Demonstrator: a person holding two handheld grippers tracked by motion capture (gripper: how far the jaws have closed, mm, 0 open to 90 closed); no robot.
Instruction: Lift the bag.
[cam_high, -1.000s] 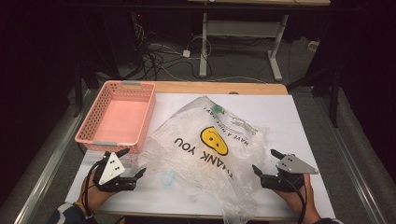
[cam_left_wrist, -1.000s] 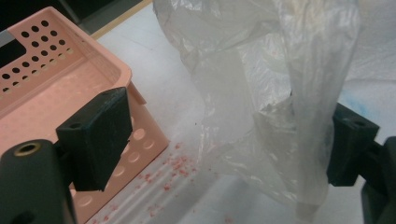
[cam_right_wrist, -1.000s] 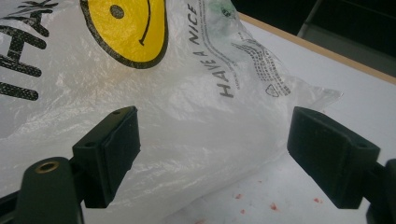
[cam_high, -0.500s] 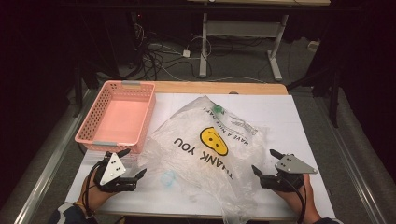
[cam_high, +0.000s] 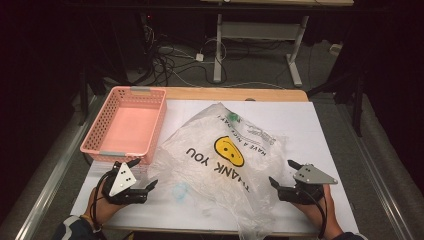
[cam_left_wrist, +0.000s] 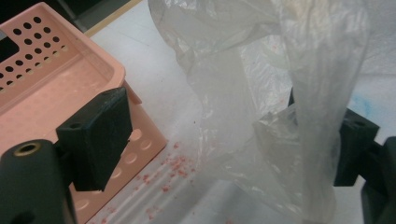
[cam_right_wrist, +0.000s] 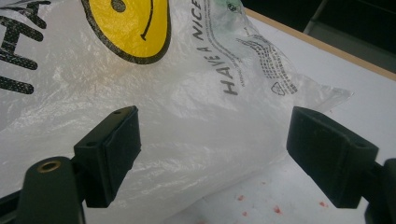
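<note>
High view: we see both grippers, left (cam_high: 142, 173) and right (cam_high: 283, 174), jaws wide, flanking the near bag (cam_high: 220, 165); basket (cam_high: 107, 150) far left.

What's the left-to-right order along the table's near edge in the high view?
Left gripper in the person's left hand → crumpled clear plastic bag with yellow smiley face and THANK YOU print → right gripper, jaws apart, in the right hand.
</note>
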